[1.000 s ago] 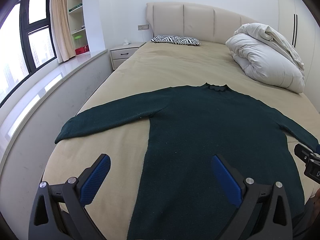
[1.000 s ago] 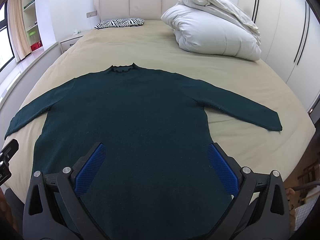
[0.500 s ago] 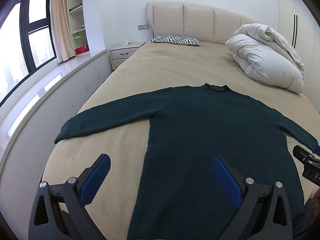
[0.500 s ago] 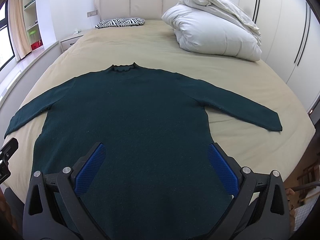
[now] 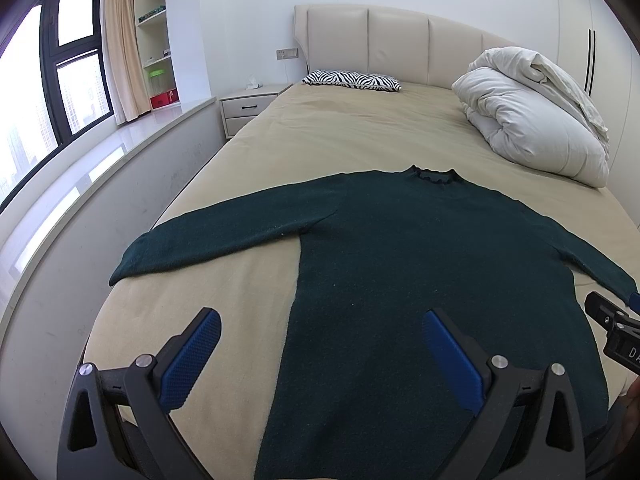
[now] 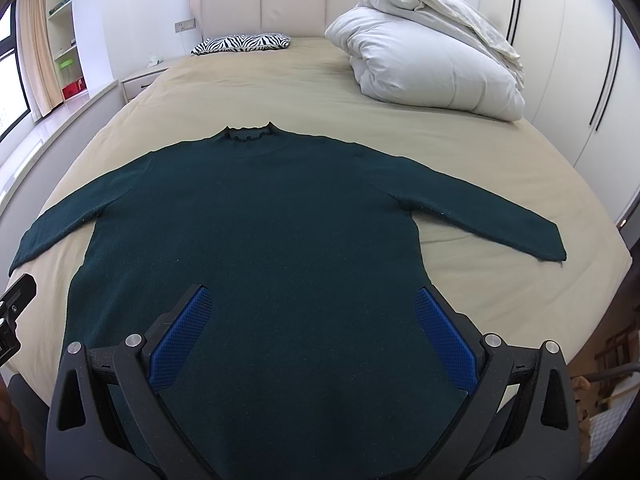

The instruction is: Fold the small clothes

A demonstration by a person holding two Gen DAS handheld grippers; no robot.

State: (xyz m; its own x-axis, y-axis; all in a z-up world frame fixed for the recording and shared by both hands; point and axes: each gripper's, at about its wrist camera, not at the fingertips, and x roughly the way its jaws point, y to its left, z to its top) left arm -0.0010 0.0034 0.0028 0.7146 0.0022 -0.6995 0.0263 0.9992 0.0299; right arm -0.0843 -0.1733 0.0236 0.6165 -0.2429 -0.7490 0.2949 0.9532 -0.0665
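Note:
A dark green long-sleeved sweater [image 5: 420, 264] lies flat on the beige bed [image 5: 360, 132], collar toward the headboard and both sleeves spread out; it also shows in the right wrist view [image 6: 256, 220]. My left gripper [image 5: 320, 324] is open and empty, held above the sweater's lower left edge. My right gripper [image 6: 312, 300] is open and empty, held above the lower middle of the sweater. The hem is hidden below both views.
A folded white duvet [image 6: 432, 52] lies at the bed's far right, a zebra pillow [image 6: 244, 42] by the headboard. A nightstand [image 5: 248, 110] and a window ledge [image 5: 80, 184] run along the left, wardrobes [image 6: 580, 60] along the right.

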